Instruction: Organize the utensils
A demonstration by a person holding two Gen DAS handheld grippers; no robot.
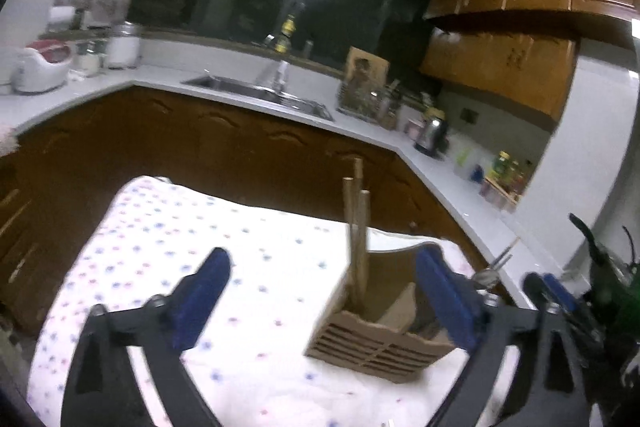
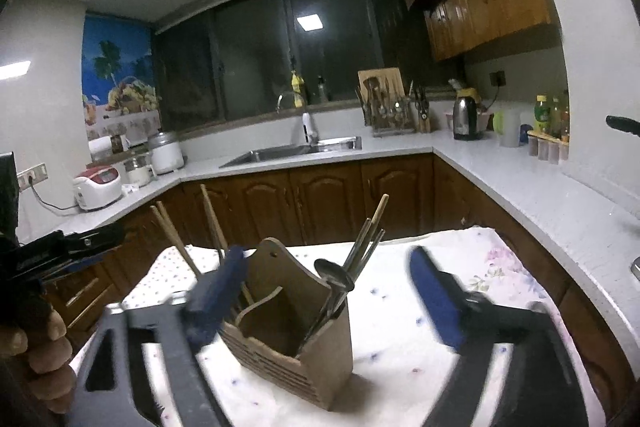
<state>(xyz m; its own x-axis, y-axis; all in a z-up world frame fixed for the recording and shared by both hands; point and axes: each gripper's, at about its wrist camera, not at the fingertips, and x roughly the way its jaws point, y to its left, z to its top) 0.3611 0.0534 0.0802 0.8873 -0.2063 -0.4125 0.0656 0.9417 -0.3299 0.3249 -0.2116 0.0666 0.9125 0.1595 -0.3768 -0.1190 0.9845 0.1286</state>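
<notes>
Utensils are standing in a wooden caddy (image 2: 296, 339) that is sitting on my cloth-covered table (image 1: 168, 251), a slatted box with a tall back panel and inner dividers. Wooden chopsticks (image 1: 358, 227) are leaning upright in one compartment; from my right camera, a metal spoon (image 2: 334, 277) and thin metal chopsticks (image 2: 366, 241) are poking out of another, tilting toward the counter.

I am holding my left gripper (image 1: 324, 297) low over the table with its jaws spread wide, gripping nothing; its right blue pad (image 1: 444, 301) is overlapping the caddy's far side in view, though I cannot tell whether it is touching. I am holding my right gripper (image 2: 328, 301) likewise wide open and empty, the caddy showing between its blue pads (image 2: 218, 299). My left hand (image 2: 38, 359) is showing at the edge of the right camera, fingers wrapped round the handle.

Around me, the white cloth is showing small coloured dots. Beyond it a white counter (image 2: 500, 171) is running along brown cabinets, with a steel sink (image 2: 296, 151) under a dark window, a kettle (image 2: 465, 119) in the corner and a rice cooker (image 2: 96, 187) to the left.
</notes>
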